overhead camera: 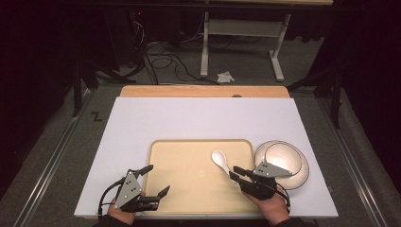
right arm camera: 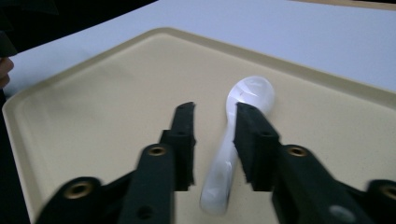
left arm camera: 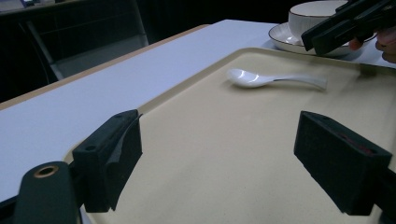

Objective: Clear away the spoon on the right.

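A white ceramic spoon lies on the beige tray, bowl end away from me, right of the tray's middle. My right gripper hovers over the spoon's handle end. In the right gripper view the handle runs between the jaws of the right gripper, with a gap beside it and the pads not pressing. My left gripper stands wide open over the tray's near left corner with nothing between its jaws. In the left gripper view, the left gripper faces the spoon across the tray.
A white bowl sits on a white plate just right of the tray, close to my right hand. The tray rests on a white board with a wooden strip at its far edge. Cables and a table frame lie on the floor beyond.
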Motion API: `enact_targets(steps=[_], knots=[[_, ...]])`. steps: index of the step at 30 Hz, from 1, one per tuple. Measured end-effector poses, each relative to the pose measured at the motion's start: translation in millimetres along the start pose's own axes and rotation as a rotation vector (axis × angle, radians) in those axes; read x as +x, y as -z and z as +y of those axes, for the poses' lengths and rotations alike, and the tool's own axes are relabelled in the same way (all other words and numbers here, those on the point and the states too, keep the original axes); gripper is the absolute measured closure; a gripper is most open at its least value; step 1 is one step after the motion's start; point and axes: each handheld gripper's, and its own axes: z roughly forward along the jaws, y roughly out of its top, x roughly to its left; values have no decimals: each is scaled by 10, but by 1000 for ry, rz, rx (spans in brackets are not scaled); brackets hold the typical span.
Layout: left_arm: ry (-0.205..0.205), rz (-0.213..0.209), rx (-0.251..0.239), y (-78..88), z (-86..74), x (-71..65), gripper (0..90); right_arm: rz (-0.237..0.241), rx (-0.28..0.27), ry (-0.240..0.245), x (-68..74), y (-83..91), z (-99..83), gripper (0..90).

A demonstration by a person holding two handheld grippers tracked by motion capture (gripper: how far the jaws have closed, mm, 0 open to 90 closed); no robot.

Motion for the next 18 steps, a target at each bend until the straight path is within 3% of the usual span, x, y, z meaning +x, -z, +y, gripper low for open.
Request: enact_targets(steps=[4,13,15,18], knots=[[0,0,1,-2,0,1,158,-7,-10,-2,3,22,13,610],[2,2,2,-7,-1,-2,158,-16,-17,-11,-10,34,23,636],[2,5,3,-10,0,-4,158,-13,-13,-16,10,14,55,831],[0,3,5,-9,2,-7,158,-26,23,13,52,-58,136,900]])
